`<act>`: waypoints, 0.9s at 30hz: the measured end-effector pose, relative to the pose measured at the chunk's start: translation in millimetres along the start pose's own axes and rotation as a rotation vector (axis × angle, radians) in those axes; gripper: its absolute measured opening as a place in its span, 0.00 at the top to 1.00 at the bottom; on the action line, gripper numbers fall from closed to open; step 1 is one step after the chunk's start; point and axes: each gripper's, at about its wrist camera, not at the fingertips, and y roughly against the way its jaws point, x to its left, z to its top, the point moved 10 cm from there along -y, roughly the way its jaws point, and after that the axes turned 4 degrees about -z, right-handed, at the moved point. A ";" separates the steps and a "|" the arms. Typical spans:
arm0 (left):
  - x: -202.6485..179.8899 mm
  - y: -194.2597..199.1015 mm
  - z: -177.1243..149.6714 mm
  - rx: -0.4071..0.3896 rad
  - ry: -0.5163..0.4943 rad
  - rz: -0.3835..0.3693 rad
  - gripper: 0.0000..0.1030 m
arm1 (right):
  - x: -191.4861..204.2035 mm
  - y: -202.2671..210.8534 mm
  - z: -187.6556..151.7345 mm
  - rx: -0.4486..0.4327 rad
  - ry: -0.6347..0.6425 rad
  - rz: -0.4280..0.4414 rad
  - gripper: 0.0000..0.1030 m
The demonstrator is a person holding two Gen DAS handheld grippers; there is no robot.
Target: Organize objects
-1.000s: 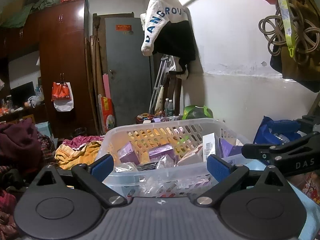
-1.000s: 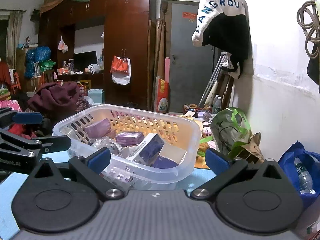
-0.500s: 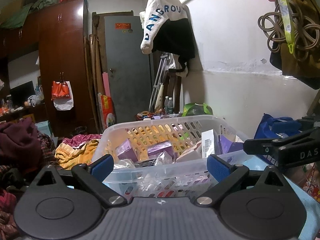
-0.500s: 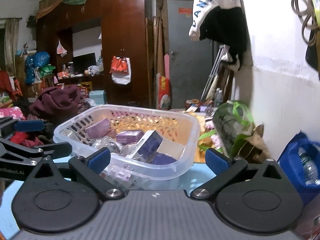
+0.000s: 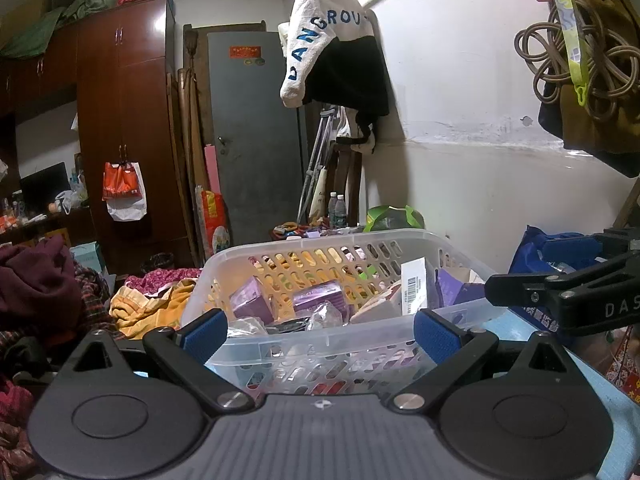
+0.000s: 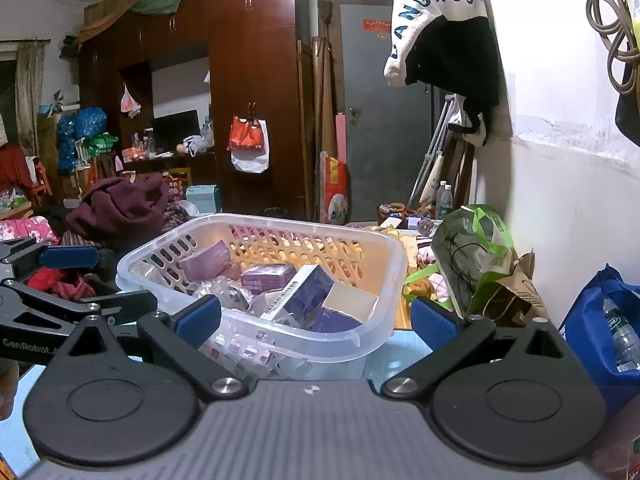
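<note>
Both tools, the left tool (image 5: 320, 330) and right tool (image 6: 316, 318), hang spread apart and empty, having drifted slightly while the translucent perforated plastic basket (image 6: 380, 320) of purple boxes (image 6: 310, 296) sits untouched on the light-blue desk (image 6: 404, 354), sorting apparently not yet begun.

Dark wooden wardrobe (image 6: 256, 92) beside grey door (image 6: 384, 112), white wall (image 5: 480, 128).

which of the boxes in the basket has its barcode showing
The dark purple box at the middle of the basket, tilted, with a white barcode strip along its edge. The lighter purple boxes behind it show no barcode.
</note>
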 end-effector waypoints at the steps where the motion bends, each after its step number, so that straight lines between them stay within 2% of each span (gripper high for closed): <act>1: 0.3 0.0 0.0 0.000 0.000 0.000 0.02 | -0.1 -0.3 0.0 -0.001 0.001 -0.002 0.00; 27: -1.0 -2.6 -1.3 0.005 0.011 -0.001 0.02 | 0.4 0.0 1.3 -0.005 0.007 -0.006 0.00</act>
